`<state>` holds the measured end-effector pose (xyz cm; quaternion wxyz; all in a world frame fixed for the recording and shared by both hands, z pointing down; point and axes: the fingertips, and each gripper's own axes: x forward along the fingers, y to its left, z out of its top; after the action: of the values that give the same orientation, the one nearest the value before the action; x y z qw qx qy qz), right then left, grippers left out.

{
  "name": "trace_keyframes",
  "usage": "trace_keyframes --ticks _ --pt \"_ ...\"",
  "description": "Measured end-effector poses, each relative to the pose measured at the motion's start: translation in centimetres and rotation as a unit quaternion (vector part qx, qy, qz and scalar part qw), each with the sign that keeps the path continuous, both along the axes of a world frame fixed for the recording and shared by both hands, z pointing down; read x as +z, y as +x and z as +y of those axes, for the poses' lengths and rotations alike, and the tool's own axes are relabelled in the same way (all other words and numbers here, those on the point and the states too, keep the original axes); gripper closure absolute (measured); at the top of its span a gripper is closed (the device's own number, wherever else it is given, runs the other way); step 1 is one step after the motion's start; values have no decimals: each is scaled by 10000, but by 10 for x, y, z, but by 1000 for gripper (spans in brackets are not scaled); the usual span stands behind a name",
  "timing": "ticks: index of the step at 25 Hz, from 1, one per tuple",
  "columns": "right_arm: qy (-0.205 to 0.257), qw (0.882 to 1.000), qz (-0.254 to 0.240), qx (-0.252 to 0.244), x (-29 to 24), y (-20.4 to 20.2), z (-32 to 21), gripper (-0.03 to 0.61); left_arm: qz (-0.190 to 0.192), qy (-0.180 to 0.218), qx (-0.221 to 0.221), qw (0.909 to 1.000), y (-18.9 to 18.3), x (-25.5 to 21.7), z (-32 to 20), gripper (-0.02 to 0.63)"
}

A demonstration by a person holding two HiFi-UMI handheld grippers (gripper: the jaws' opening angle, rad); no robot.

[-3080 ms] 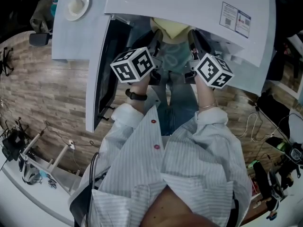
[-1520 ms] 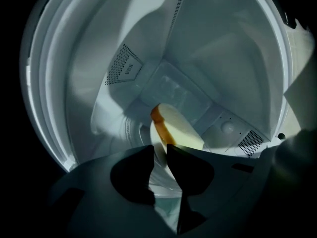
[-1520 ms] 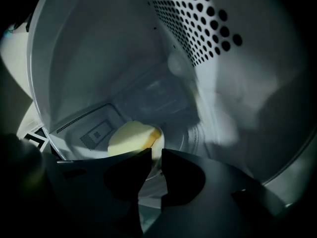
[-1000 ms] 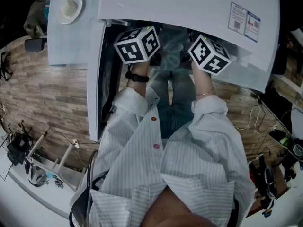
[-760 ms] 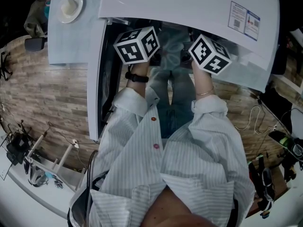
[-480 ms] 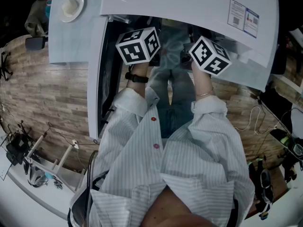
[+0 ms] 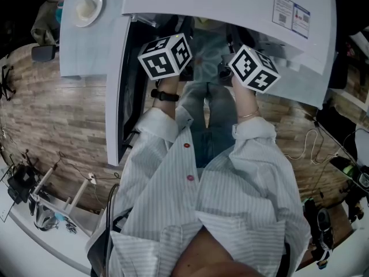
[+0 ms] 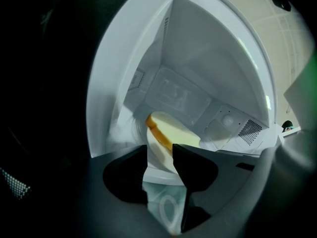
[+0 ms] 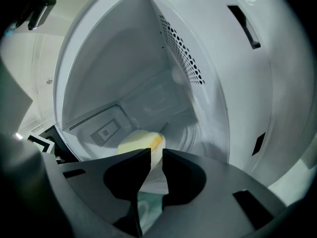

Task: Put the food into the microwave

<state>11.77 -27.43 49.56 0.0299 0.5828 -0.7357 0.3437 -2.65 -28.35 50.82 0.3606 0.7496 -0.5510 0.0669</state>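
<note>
Food (image 8: 173, 134): pale slice, orange crust, on plate (image 8: 158, 165) inside microwave (image 8: 208, 68).
Left gripper (image 8: 159, 149): jaws opening, plate rim between.
Right gripper (image 9: 156, 153): apparently clamped on plate rim.

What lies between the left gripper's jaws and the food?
Only the plate: in the left gripper view its rim runs between the opening jaws of the left gripper to the food.
</note>
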Motion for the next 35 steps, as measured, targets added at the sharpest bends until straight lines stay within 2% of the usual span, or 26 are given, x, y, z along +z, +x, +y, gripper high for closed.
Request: trace_keyframes --ticks 8,20,25,31,35 --pt "74 9993 -233 -273 -18 -12 14 506 58 84 148 9998 8 -16 23 463" --pt "308 9917 -476 -1151 -66 -45 35 508 540 448 497 9963 21 -75 46 465" --pt "644 9838 -639 -1548 -102 -56 48 518 673 717 552 9936 21 -109 57 508" --pt "1119 9689 -667 -2105 -149 -68 72 534 745 1021 845 9884 32 -146 79 554" --pt "1252 9601 -839 -2356 -166 -65 87 540 815 1172 1060 9841 42 -165 95 573"
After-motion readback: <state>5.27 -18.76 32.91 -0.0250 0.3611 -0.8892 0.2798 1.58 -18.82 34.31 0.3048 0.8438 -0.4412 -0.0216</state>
